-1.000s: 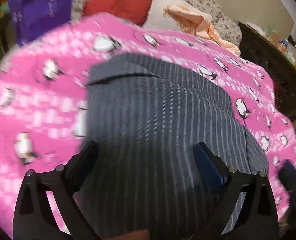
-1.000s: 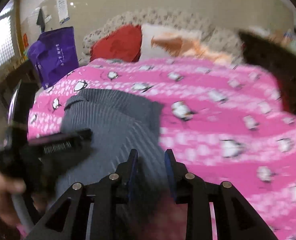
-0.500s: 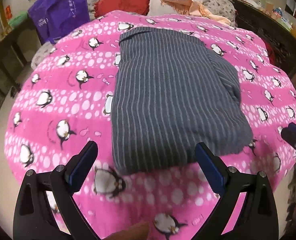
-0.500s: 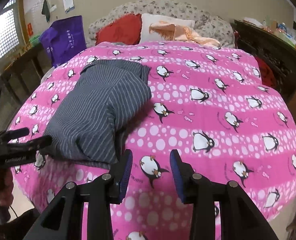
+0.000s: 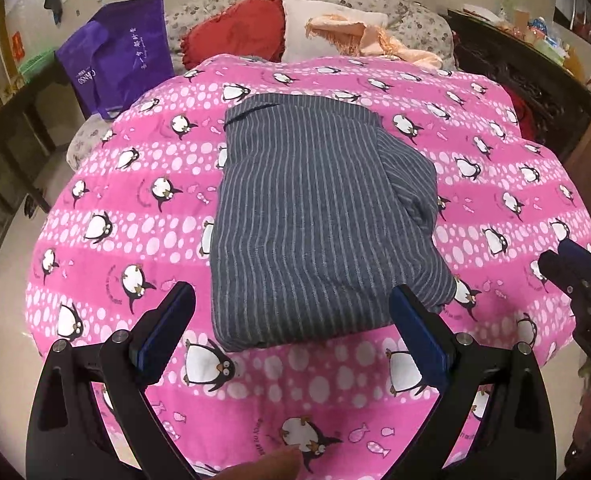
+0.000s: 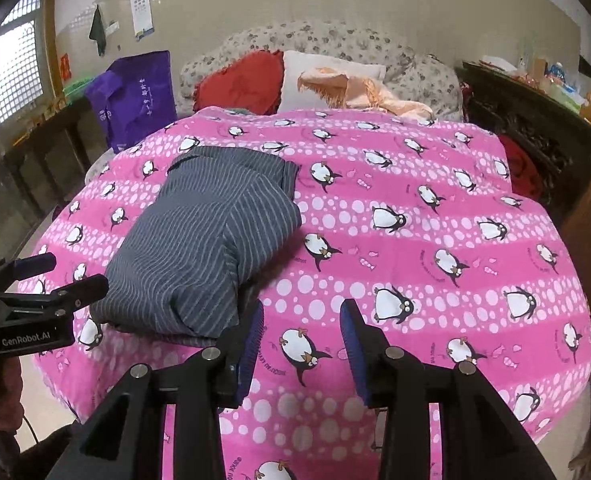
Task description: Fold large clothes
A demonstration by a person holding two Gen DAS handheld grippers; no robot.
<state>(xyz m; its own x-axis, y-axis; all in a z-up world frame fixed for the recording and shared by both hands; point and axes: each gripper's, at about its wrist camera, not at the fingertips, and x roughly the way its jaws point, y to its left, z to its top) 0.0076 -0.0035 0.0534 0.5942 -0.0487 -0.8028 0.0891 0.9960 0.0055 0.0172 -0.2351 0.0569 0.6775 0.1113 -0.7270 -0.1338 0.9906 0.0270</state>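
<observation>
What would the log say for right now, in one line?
striped garment: folded, lying on pink penguin blanket | left hand-held gripper: open, empty | right hand-held gripper: open, empty | neither touches the garment

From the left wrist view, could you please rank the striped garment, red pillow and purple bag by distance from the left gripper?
From the left gripper:
1. Striped garment, folded, straight ahead on the pink blanket.
2. Purple bag, far left beside the bed.
3. Red pillow, at the bed's head; close to the bag's distance.

Grey striped garment (image 5: pixel 315 220) folded into thick rectangle, flat on pink penguin blanket (image 5: pixel 135 220).
</observation>
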